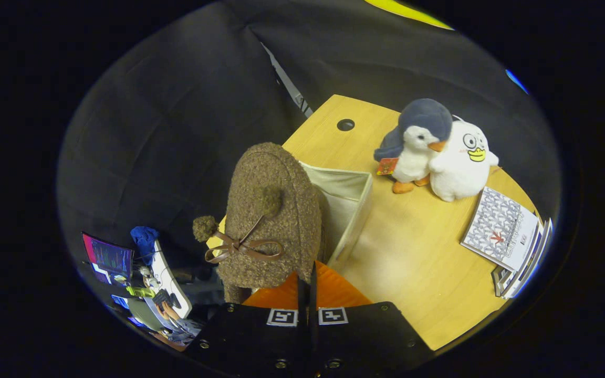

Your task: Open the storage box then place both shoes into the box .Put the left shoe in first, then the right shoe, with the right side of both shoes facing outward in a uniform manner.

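Gripper view first: your claw (306, 286) has its two fingers drawn together until barely a slit shows between them, and they look pinched on the back of a brown, fuzzy bouclé slipper-shoe with a brown ribbon bow and pompoms (273, 220). The actual contact is hidden behind the shoe's own bulk, so treat the grip as likely rather than certain. The shoe stands upright just ahead of the fingers, hanging over the near-left corner of the beige fabric storage box (352, 202), whose top is already open with its pale lining showing.

Where the interior can be seen it shows no second shoe, though the held shoe hides much of it. My read is that the box-opening step is done and you are on the first shoe, so the left one if you are following the order, though I cannot tell left from right here. Lowering it in, checking which side faces outward, and the whole of the other shoe seem still ahead of you.

Beyond the box on the light wooden tabletop (413, 257) sit a grey-and-white plush penguin (418, 142) touching a white plush duck (462, 163), with a stack of patterned booklets (507, 231) to their right
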A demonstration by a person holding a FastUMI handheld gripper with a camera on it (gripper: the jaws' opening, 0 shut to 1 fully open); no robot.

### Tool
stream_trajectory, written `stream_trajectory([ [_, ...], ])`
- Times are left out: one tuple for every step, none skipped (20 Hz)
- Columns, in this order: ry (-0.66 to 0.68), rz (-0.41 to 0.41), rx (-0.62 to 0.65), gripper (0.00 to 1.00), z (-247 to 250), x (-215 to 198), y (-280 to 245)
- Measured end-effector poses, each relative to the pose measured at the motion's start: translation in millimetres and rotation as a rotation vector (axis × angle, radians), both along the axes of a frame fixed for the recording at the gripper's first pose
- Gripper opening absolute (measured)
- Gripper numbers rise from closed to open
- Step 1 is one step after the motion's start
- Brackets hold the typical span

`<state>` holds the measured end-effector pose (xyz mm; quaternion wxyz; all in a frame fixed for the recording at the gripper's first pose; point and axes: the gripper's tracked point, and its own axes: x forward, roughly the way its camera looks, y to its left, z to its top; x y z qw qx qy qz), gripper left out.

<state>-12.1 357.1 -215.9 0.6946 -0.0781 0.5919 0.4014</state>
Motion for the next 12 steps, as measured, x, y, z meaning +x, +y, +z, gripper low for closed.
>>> stream_trajectory([
  [-0.001,0.007,-0.009,0.01,-4,2,6],
  [-0.003,0.017,-0.017,0.0,-8,4,12],
  [-0.002,0.023,-0.023,0.0,-11,5,18],
  [0.0,0.029,-0.03,0.01,-16,4,23],
  [0.003,0.03,-0.038,0.01,-20,6,27],
  [0.002,0.031,-0.049,0.0,-26,7,30],
  [0.0,0.029,-0.058,0.01,-37,8,34],
  [0.001,0.027,-0.075,0.01,-46,8,39],
  [0.004,0.031,-0.095,0.01,-54,7,41],
  [0.009,0.036,-0.107,0.01,-56,5,44],
  [0.017,0.038,-0.112,0.01,-62,4,47],
  [0.025,0.041,-0.119,0.0,-68,3,50],
])
